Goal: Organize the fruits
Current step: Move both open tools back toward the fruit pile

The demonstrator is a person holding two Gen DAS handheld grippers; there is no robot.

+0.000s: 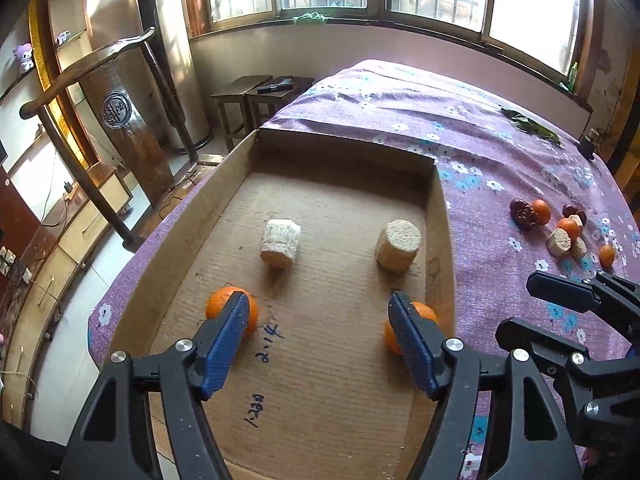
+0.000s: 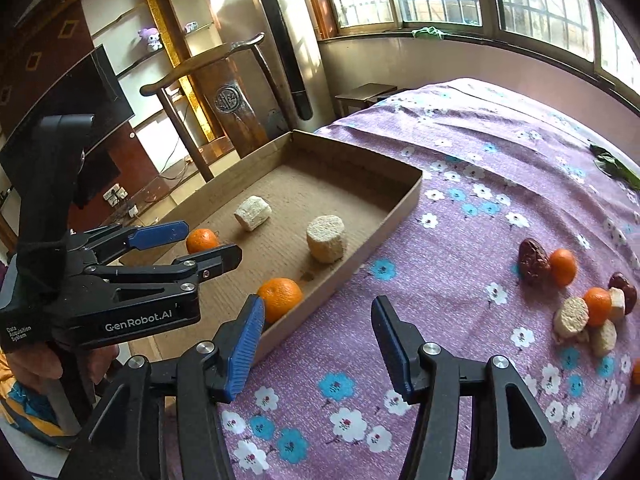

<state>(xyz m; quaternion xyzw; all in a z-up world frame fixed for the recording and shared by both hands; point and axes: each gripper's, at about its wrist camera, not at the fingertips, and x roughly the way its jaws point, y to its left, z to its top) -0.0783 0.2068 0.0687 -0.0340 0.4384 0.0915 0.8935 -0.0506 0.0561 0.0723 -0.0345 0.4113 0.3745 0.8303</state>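
A shallow cardboard tray (image 1: pixel 438 216) (image 2: pixel 404 200) lies on the purple floral cloth. In it are two oranges, one at the near left (image 1: pixel 218 306) (image 2: pixel 201 239) and one at the near right (image 1: pixel 426 314) (image 2: pixel 282 298), and two pale cylindrical blocks (image 1: pixel 280 242) (image 1: pixel 398 244) (image 2: pixel 253 207) (image 2: pixel 326 238). My left gripper (image 1: pixel 318 340) (image 2: pixel 208 242) is open and empty above the tray's near end. My right gripper (image 2: pixel 318 344) (image 1: pixel 548 308) is open and empty above the cloth beside the tray. Loose oranges (image 2: pixel 563 266) (image 2: pixel 597 305), dark dates (image 2: pixel 532 260) and pale blocks (image 2: pixel 571 317) lie on the cloth at the right.
Green leaves (image 2: pixel 612 166) lie at the table's far right. A wooden chair (image 1: pixel 132 128) stands left of the table, small stools (image 1: pixel 256 100) behind it. The table's left edge drops off beside the tray.
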